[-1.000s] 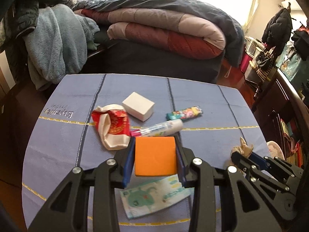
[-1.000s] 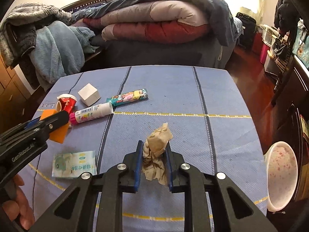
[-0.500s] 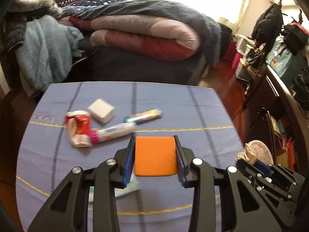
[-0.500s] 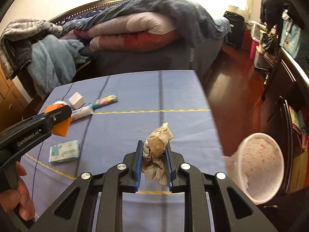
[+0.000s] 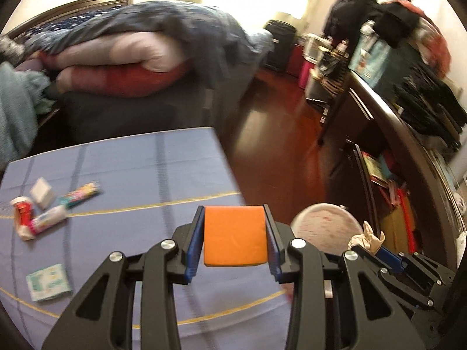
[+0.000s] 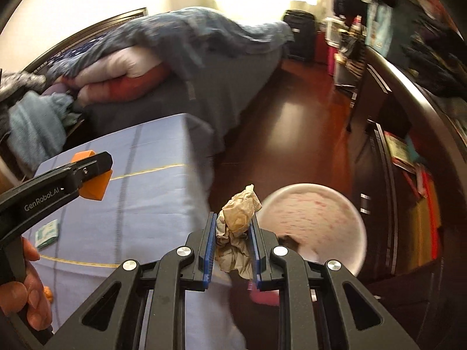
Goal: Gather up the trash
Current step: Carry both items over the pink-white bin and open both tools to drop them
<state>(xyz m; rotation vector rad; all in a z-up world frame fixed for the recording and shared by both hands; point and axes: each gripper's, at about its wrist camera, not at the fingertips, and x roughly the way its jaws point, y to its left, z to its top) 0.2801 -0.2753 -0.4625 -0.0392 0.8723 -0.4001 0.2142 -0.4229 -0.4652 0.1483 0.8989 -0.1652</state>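
Right gripper [image 6: 232, 245] pinching crumpled brown paper wad [image 6: 238, 218], near round white speckled bin [image 6: 313, 221] on floor. Left gripper [image 5: 235, 242] pinching flat orange sponge [image 5: 235, 234]. Get right over bin mouth, probably needs more reach, then let go.

My left hand-held gripper [image 5: 235, 240] was black with blue pads, and the block [image 5: 234, 235] between them was plain orange. My right hand-held gripper [image 6: 232, 246], black and blue too, carried a crumpled tan-brown paper wad [image 6: 238, 218]. The surface [image 5: 131, 175] wore a lavender-blue cloth with darker stripes and thin yellow lines. The bin [image 6: 312, 218] at two o'clock was white, speckled pink inside. The floor [image 6: 297, 134] was glossy reddish-brown.
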